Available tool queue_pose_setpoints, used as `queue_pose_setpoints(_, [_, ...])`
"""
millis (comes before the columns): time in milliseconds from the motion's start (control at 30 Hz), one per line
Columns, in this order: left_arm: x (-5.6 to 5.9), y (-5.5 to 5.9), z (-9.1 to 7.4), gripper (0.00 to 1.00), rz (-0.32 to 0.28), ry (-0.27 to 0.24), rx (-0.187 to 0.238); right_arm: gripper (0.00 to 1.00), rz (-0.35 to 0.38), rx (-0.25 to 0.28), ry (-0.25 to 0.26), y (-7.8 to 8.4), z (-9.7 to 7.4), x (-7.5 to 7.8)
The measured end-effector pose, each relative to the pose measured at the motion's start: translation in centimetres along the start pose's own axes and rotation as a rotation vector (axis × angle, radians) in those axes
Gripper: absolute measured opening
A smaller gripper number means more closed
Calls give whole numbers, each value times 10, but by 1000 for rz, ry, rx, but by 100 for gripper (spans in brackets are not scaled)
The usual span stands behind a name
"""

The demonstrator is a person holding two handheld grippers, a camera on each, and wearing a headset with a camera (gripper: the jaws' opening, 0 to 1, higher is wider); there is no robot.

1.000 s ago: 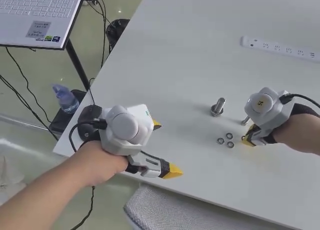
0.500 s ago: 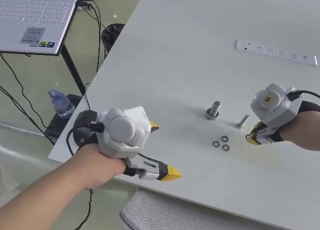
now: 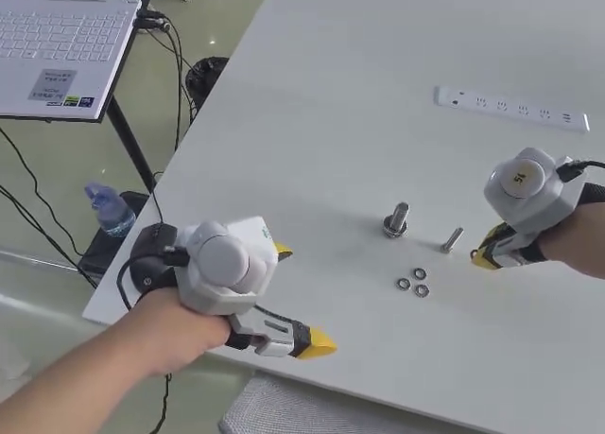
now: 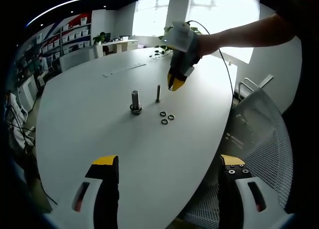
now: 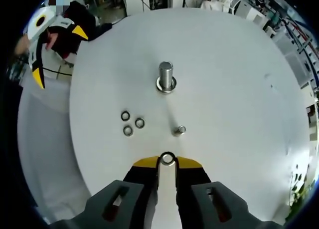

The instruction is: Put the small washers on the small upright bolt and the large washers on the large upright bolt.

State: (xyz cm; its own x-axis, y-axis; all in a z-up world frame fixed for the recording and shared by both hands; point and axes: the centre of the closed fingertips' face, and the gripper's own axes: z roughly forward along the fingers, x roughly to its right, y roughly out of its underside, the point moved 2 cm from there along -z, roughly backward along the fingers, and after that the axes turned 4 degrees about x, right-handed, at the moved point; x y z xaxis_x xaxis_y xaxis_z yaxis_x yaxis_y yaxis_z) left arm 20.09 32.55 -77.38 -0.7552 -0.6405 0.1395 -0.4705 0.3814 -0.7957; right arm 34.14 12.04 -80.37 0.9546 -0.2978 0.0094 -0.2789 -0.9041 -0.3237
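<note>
The right gripper (image 5: pixel 168 163) pinches one washer (image 5: pixel 168 158) in nearly closed jaws, just short of the small bolt (image 5: pixel 179 130), well in from the table's (image 3: pixel 331 94) edges. Three washers (image 5: pixel 139 122) lie loose nearby (large bolt (image 5: pixel 166 79) just beyond). The left gripper (image 4: pixel 168 160) gapes wide, empty, at the near edge.

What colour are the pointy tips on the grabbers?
Yellow, seen best in the head view on the left gripper.

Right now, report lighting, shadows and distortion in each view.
Head view: even, soft light, sharp; the large bolt and small bolt cast only faint shadows on the table. Left gripper view: fisheye bends the table's edge, and the windows are blown out white. Right gripper view: fisheye rounds the table; the washer between the jaws is sharp.
</note>
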Motion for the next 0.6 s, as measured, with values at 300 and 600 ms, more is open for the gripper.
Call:
queue_pose_setpoints(300, [-1, 0, 2, 82, -5, 5, -1, 12, -3, 25, 6, -15, -6, 5])
queue_pose_setpoints(600, [-2, 0, 1, 84, -8, -2, 5, 12, -3, 47, 22, -28, -13, 13])
